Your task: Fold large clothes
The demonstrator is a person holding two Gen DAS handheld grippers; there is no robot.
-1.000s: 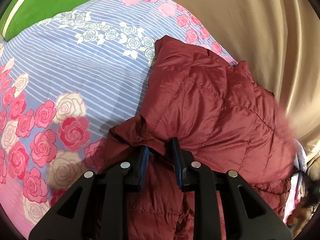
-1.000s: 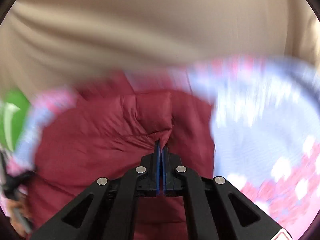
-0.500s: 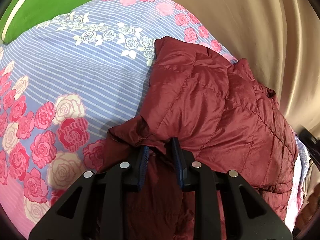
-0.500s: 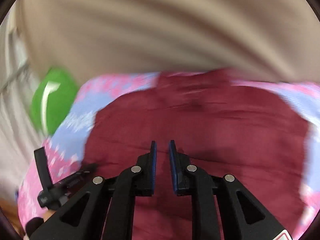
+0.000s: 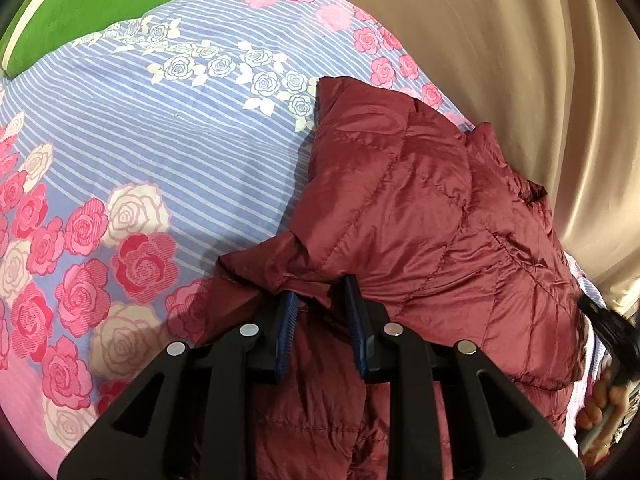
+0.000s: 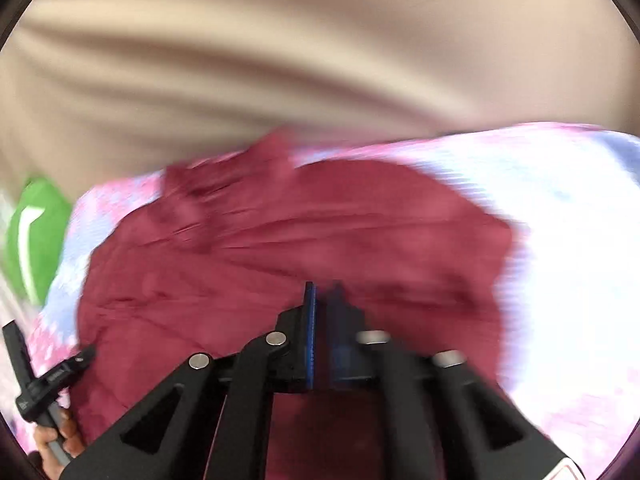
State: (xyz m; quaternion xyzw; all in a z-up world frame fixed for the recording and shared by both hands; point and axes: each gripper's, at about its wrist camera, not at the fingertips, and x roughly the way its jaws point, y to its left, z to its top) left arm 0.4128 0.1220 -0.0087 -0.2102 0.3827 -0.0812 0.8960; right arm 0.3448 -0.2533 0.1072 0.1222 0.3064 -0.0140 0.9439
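Maroon jacket [image 5: 420, 208] unmoved; right gripper [image 6: 322, 300] narrowed (view blurred).

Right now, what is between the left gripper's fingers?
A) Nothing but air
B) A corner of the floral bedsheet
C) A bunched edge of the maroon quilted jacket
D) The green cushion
C: in the left wrist view, a gathered fold of the maroon quilted jacket sits between the blue pads of the left gripper, whose jaws stand apart around it, while the floral bedsheet lies flat beside it.
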